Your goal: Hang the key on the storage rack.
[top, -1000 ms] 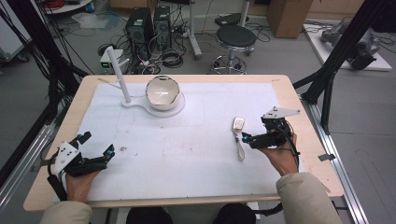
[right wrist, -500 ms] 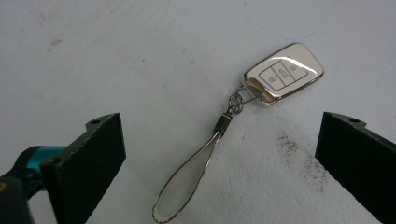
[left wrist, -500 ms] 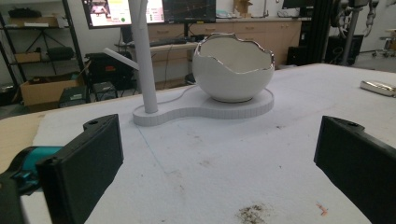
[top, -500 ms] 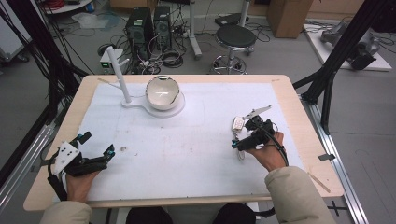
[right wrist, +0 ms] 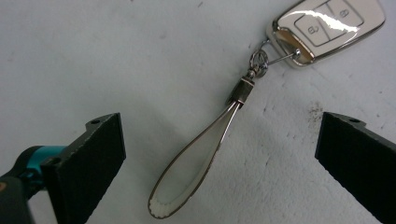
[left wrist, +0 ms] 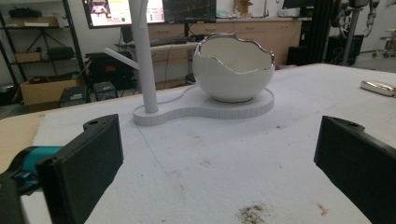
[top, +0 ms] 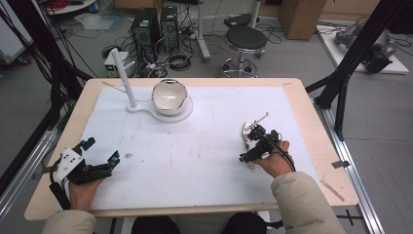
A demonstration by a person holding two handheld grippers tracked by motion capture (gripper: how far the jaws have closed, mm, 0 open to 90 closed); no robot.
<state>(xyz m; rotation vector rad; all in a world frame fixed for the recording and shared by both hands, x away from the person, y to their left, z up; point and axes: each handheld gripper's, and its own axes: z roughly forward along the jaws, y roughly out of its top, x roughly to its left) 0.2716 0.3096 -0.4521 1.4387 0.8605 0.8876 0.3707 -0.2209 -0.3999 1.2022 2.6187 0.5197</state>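
A glossy white, chrome-rimmed key fob (right wrist: 327,25) with a looped white strap (right wrist: 194,170) lies on the matte white worktop (right wrist: 93,56) beneath the right claw (right wrist: 219,163), its jaws wide apart.

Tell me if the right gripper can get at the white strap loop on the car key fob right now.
Probably yes. The right gripper is open, its jaws spread either side of the white strap loop, which lies flat on the white table cover with nothing over it. The chrome-edged white key fob lies beyond.
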